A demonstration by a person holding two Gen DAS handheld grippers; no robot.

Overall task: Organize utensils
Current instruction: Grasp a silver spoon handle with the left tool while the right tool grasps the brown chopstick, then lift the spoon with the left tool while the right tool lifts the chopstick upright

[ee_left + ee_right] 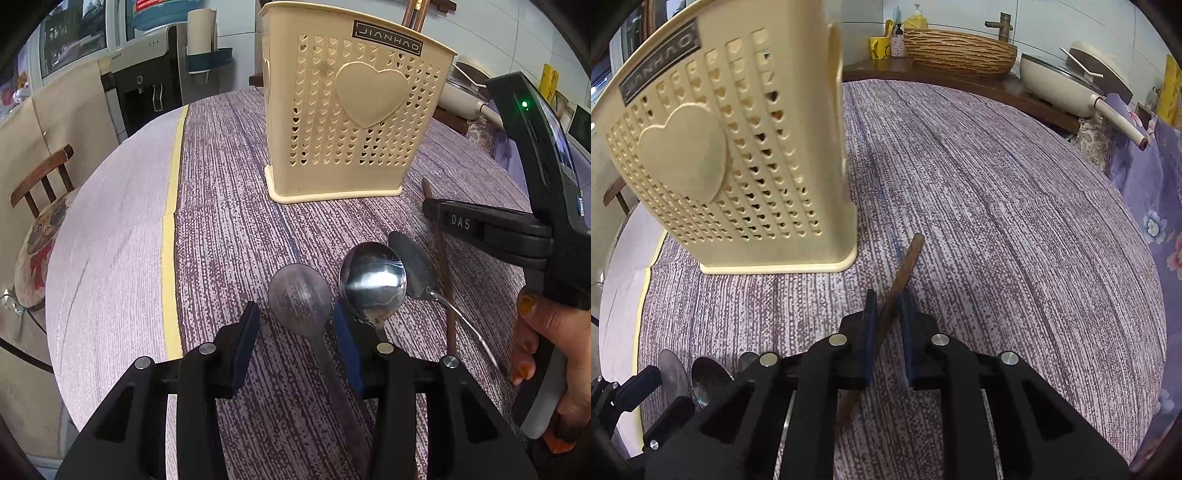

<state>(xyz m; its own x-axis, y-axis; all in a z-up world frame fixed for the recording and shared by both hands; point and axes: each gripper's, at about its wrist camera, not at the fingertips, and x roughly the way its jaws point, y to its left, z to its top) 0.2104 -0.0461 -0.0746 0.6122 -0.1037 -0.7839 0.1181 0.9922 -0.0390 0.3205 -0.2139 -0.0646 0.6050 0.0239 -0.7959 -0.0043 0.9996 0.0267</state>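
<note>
While clamped on chopstick (pixel 900 275), right gripper (pixel 886 306).

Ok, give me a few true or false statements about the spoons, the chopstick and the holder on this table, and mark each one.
1. The cream holder stands upright on the table. True.
2. The right tool has a wooden chopstick between its fingers. True.
3. The left tool grips a spoon. False: it is open, astride the dull spoon lying on the cloth.
4. All spoons are in the holder. False: three lie on the table, including the shiny spoon.
</note>
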